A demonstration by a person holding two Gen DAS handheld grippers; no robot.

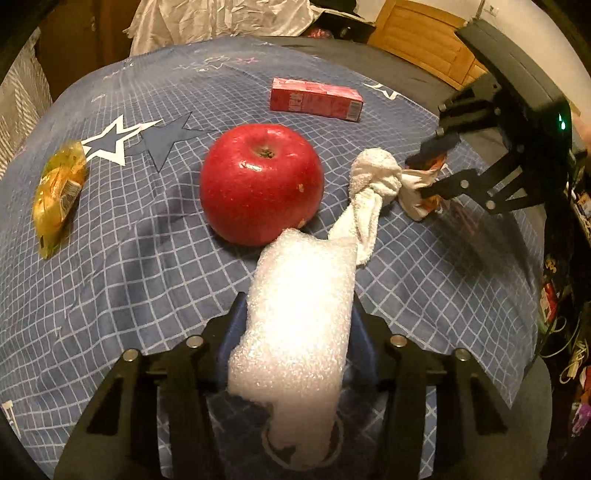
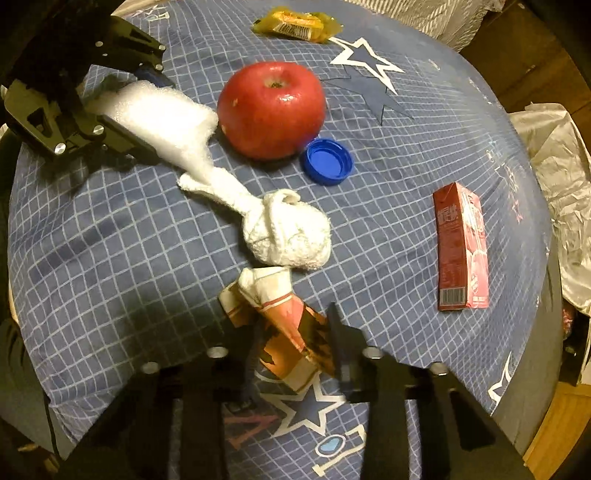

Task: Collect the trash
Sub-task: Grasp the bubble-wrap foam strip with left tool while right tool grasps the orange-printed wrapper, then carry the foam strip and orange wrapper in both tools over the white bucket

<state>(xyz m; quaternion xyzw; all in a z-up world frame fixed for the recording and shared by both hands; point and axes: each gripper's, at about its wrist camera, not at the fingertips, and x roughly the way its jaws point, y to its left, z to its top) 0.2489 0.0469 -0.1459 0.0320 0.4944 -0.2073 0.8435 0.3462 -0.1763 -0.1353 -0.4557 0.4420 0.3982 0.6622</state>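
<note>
On the blue checked cloth [image 1: 110, 280] with stars, the left gripper [image 1: 295, 325] has its two fingers closed on a piece of white foam wrap [image 1: 299, 314]. The foam fills the gap between the fingers and its far end touches the side of a big red apple [image 1: 262, 184]. In the view from the other side, the same foam [image 2: 162, 118] lies between the dark fingers, just beside the apple [image 2: 271, 109].

The right gripper [image 2: 295, 339] is closed on a crushed small carton [image 2: 284, 321], orange and white in colour. The fingers press it from both sides, and it lies on the cloth. From the left camera this gripper [image 1: 424, 173] is seen at the right side, with the carton [image 1: 421, 199] between its tips.

Between the two grippers lies a white knotted towel [image 2: 288, 232]. One end of it touches the foam and the knot is just beside the crushed carton.

A blue bottle cap [image 2: 327, 160] lies open side up, touching the apple. A red drink box [image 2: 461, 247] lies flat, well apart from the others. A yellow snack wrapper [image 2: 295, 24] lies at the far edge of the cloth, beyond the apple.
</note>
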